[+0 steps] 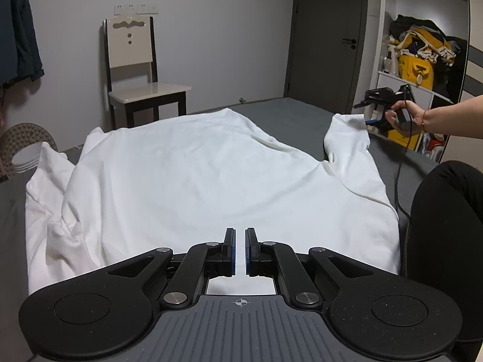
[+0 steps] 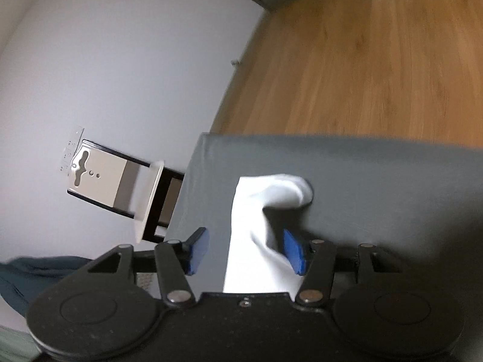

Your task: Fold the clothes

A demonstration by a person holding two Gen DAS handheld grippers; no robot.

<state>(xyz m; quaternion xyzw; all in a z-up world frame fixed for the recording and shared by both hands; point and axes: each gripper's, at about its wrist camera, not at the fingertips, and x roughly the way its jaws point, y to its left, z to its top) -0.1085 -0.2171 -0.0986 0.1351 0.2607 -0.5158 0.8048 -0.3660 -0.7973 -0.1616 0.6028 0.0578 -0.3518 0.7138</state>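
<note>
1. The white cotton garment [image 1: 193, 181] lies spread on the grey-sheeted bed [image 1: 302, 114].
2. The left hand-held gripper [image 1: 239, 252] hovers over the garment's near hem, jaws nearly closed, holding nothing.
3. The right hand-held gripper [image 2: 246, 252] gapes wide beside the garment's sleeve.
4. No legible writing.

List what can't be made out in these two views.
- Left wrist view: near hem of the white cotton garment is hidden behind the left gripper.
- Right wrist view: motion blur smears the white sleeve; contact with the open right gripper is unclear.
- Shelf clutter: too small.
</note>
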